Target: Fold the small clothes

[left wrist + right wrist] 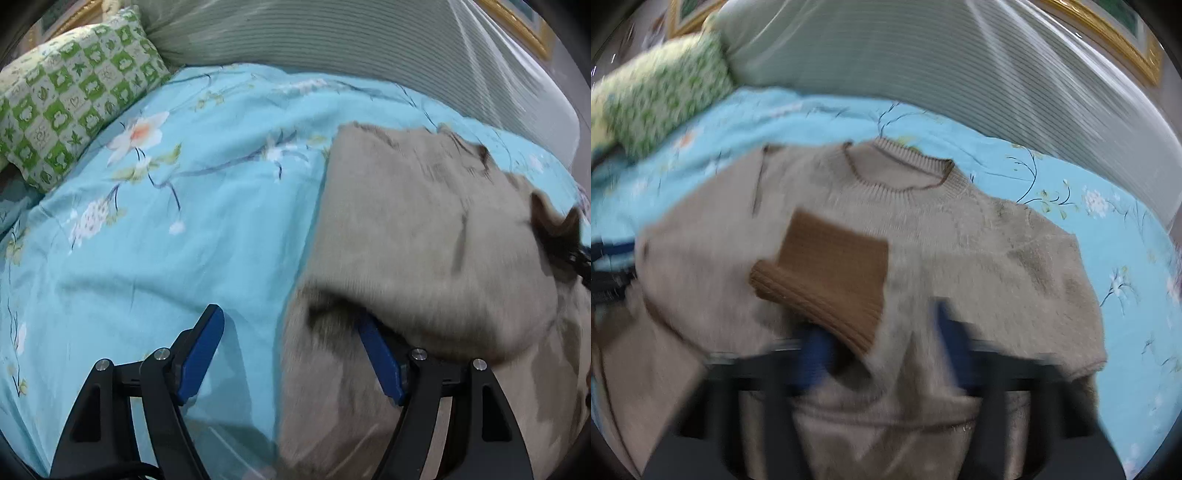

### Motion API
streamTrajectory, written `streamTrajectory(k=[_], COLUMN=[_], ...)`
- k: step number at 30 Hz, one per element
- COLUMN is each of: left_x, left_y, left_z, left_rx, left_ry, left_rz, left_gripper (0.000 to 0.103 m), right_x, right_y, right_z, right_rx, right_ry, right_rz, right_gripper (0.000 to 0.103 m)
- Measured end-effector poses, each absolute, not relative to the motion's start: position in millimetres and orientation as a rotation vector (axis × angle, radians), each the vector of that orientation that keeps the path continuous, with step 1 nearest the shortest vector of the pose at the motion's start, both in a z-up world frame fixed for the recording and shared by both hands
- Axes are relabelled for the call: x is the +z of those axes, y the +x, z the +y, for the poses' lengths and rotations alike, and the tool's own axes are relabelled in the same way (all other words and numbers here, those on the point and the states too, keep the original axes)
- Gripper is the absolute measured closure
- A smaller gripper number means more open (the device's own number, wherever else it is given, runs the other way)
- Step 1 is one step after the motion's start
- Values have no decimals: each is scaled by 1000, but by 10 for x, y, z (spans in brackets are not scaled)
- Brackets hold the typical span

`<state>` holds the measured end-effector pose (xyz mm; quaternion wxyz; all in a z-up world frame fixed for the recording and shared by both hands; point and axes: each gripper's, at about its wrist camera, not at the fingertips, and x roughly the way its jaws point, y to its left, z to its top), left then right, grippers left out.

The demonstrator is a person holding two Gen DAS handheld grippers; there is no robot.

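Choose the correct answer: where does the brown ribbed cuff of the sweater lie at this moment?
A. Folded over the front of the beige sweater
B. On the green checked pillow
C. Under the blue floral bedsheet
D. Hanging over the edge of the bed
A: in the right wrist view the brown ribbed cuff lies across the chest of the beige sweater, below its neckline.

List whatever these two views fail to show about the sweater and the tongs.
- Right tongs: right wrist view, motion blur smears both fingers; grip unreadable.
- Left tongs: left wrist view, the right fingertip is buried under the beige sweater; contact hidden.
- Sweater hem: both views, cut off by the bottom edge.
- Brown cuff: right wrist view, blurred; its sleeve's path unclear.
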<state>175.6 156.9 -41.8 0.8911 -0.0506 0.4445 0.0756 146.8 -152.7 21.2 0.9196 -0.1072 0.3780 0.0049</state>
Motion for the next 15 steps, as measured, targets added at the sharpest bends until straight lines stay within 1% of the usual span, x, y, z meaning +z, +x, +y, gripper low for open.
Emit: streamTrajectory(k=[1,2,5,7,9,13,15], left_x=[-394,-371,-325,-341,-378,-394,-405], left_y=[1781,1800,1785,1730,1690,1657,1637], left_z=[1571,1577,1692,1760,1772,1751,1760], left_rx=[182,217,323,333,348,358,353], left_ry=[-117,-126,-197,-264,-279,-268,-272], left_rz=[911,899,860,845,847,853,858], left_gripper=[29,29,30,29,29,29,29], right_x=[305,406,830,857,686,149,35], right_y=[1468,1442,1112,994,937,979,951], right_z=[-1596,-1648,-1971,-2144,-2310,-2563,-2582], right_rx=[18,26,69,23,15,10,6], right_ry=[-153,-95,142,210,259,396,409], right_rz=[752,720,509,473,493,675,702], right_gripper=[94,95,95,95,95,95,95])
